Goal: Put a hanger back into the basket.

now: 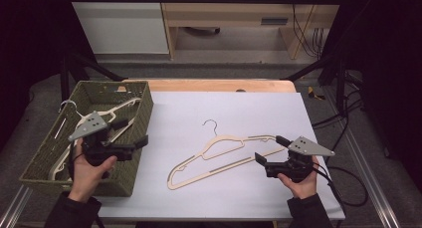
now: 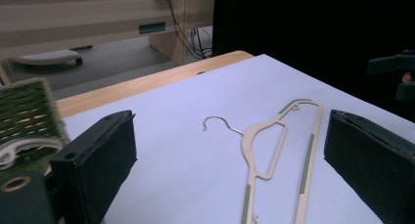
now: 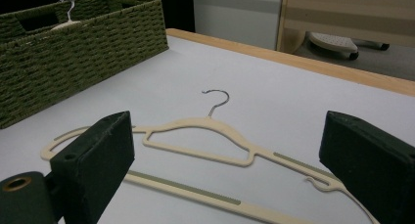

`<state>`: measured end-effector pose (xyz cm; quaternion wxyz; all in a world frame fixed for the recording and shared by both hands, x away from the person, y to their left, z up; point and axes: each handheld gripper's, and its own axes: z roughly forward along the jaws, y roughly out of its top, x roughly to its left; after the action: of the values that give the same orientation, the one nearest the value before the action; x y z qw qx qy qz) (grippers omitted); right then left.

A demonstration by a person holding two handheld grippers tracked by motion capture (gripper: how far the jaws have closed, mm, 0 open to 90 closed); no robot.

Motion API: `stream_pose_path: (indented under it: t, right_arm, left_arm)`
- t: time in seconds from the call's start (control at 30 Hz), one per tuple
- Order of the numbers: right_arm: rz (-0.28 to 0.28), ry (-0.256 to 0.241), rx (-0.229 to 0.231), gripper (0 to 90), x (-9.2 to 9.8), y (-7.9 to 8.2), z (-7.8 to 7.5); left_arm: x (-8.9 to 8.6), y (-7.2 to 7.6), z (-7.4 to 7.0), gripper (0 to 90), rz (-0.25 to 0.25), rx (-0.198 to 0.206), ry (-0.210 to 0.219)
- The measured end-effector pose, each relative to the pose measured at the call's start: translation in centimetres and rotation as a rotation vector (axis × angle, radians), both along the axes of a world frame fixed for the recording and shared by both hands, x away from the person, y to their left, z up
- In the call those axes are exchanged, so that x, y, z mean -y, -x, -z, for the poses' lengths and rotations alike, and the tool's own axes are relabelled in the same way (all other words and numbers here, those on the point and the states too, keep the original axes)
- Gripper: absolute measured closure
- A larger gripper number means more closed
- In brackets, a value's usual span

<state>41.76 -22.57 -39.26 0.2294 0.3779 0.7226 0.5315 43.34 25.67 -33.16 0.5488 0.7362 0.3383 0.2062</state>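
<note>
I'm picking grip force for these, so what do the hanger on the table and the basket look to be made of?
The hanger looks like cream plastic with a matte finish, a thin flat moulded frame. It has grey-green strips, perhaps rubbery non-slip inserts, and a shiny metal wire hook. The basket looks like olive-green woven cord or paper rope, a coarse matte braid; the exact fibre cannot be told.

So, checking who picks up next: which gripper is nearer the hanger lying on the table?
Right. The right gripper sits at the hanger's right end; the left gripper hovers over the basket.
</note>
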Motion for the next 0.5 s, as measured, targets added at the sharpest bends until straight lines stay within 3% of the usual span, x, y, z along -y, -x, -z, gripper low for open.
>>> stream_pose_path:
  t: [0.27, 0.5]
  right_arm:
    - [0.002, 0.007, -0.008, 7.1, -0.6, -0.2, 0.0]
    - [0.011, 0.0, -0.013, 8.0, -1.2, -0.9, -0.3]
  left_arm:
    - [3.4, 0.5, 1.5, 5.1, 0.06, 0.013, -0.03]
    - [5.2, 0.1, 3.8, 5.2, 0.081, -0.032, -0.057]
